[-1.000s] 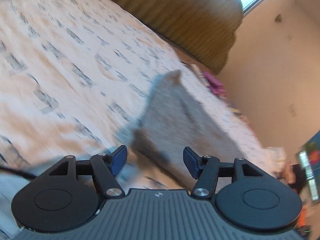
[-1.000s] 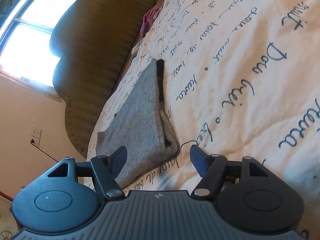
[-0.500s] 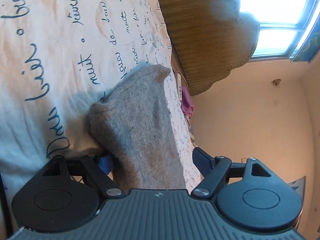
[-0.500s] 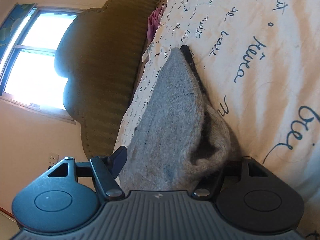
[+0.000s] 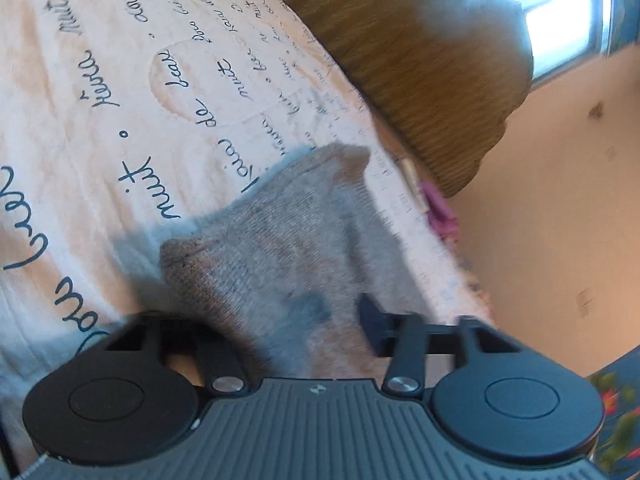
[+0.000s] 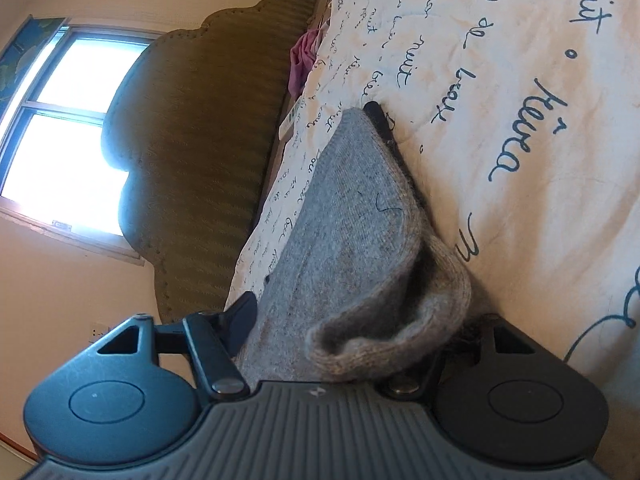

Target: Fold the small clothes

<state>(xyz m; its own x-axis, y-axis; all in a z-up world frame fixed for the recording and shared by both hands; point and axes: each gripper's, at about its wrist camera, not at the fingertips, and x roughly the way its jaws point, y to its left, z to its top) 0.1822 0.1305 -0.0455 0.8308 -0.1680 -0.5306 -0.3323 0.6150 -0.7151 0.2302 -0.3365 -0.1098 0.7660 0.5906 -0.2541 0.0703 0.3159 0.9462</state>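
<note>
Sock (image 5: 280, 248) lies on the bed (image 5: 100, 140); your left tool (image 5: 304, 320) and right tool (image 6: 352, 320) have just closed, both gripping its near end.

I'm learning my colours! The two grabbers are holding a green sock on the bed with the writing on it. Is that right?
Not quite: the sock is grey, not green. The right wrist view shows this best. The green thing is the headboard behind it. The rest holds: the left gripper and the right gripper have just closed on the sock, which lies on the bed cover printed with writing.
</note>
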